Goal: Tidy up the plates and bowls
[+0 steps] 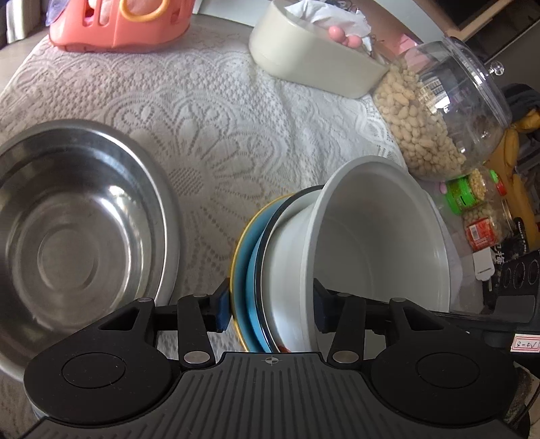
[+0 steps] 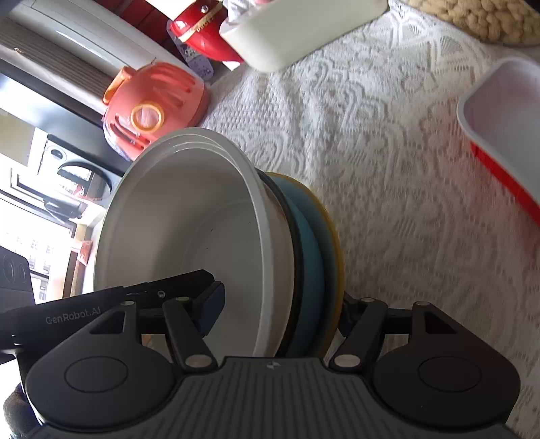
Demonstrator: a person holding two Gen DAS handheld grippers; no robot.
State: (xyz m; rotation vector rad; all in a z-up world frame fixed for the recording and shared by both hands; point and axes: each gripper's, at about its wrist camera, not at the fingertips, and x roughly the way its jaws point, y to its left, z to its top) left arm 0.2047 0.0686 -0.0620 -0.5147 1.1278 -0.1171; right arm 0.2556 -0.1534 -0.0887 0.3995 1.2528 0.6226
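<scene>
A stack of a white bowl [image 1: 371,243], a dark-rimmed white dish and a blue plate with a yellow rim [image 1: 241,270] is held tilted on its side above the lace tablecloth. My left gripper [image 1: 271,309] is shut on the stack's edge, one pad on the blue plate, one inside the bowl. My right gripper [image 2: 280,314] is shut on the same stack [image 2: 202,229] from the other side; the blue plate [image 2: 314,270] faces the cloth. A large steel bowl [image 1: 74,229] sits on the table at left in the left wrist view.
A cream tub [image 1: 310,64] with paper, a coral plastic basket [image 1: 118,23] and a clear jar of peanuts [image 1: 435,111] stand at the table's far side. A red-and-white square container [image 2: 506,135] is at right in the right wrist view. Small jars [image 1: 472,202] crowd the right edge.
</scene>
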